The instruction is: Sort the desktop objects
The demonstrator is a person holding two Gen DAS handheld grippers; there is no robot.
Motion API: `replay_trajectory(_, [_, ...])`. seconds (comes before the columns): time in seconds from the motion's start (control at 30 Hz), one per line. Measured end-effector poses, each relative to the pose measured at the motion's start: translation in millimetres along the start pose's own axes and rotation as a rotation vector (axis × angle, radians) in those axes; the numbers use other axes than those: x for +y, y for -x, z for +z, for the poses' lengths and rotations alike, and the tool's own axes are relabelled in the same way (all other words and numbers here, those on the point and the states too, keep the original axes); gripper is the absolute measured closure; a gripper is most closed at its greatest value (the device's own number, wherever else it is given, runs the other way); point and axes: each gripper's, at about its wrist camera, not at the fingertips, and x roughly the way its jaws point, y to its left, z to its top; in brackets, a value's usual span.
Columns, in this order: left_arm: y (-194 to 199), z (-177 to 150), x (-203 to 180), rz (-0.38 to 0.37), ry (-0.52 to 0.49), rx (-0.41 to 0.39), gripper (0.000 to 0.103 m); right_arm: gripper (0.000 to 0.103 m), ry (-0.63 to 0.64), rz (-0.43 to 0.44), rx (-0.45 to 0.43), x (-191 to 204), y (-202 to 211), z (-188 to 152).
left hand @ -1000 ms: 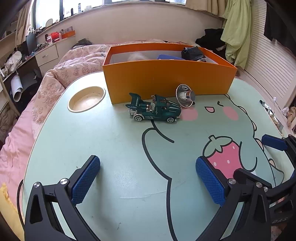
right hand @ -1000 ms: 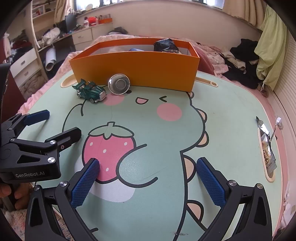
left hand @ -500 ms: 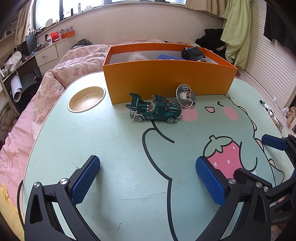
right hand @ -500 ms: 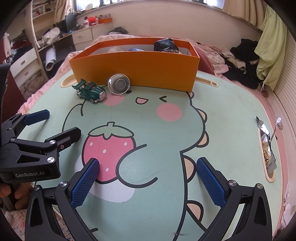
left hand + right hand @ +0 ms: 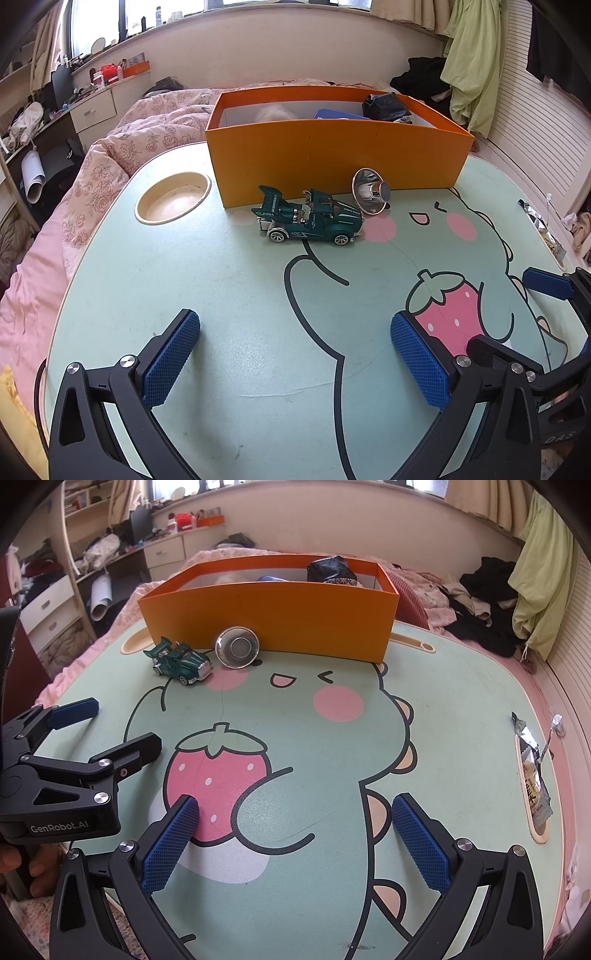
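Both the left gripper [image 5: 295, 363] and the right gripper [image 5: 295, 843] are hovering with jaws released over the near table [image 5: 229, 295]. The green toy car [image 5: 308, 220] and silver funnel [image 5: 369, 192] are sitting far, against the orange box [image 5: 332, 155].

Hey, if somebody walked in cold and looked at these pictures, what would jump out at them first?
Probably the orange box at the far side of the cartoon-printed table, already holding a few things. Right in front of it sit a green toy car and a shiny metal funnel-shaped piece tipped against the box wall. Nearer the camera, the left gripper and right gripper hover open and empty.
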Motion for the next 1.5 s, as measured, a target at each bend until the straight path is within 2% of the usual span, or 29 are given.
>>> replay_trajectory(0.97, [-0.1, 0.2, -0.6, 0.000, 0.000, 0.000, 0.000, 0.000, -0.001, 0.000, -0.001, -0.1, 0.8, -0.4])
replay_trajectory(1.1, [-0.2, 0.2, -0.6, 0.000, 0.000, 0.000, 0.000, 0.000, -0.045, -0.021, -0.010, -7.5, -1.0, -1.0])
replay_trajectory(1.17, [-0.7, 0.6, 0.4, 0.002, 0.003, 0.000, 0.000, 0.002, -0.084, 0.002, -0.025, -15.3, 0.4, -0.9])
replay_trajectory(1.27, [-2.0, 1.6, 1.6, 0.001, 0.005, 0.000, 0.000, 0.016, -0.134, 0.033, -0.049, -24.2, 3.9, 6.4])
replay_trajectory(1.37, [-2.1, 1.8, 1.6, 0.001, 0.004, 0.000, 0.000, 0.016, -0.168, 0.035, -0.077, -26.0, 6.0, 25.5])
replay_trajectory(1.5, [-1.9, 1.7, 1.4, 0.001, 0.004, 0.000, 0.000, 0.016, -0.190, 0.172, -0.057, -14.8, -4.9, 62.8])
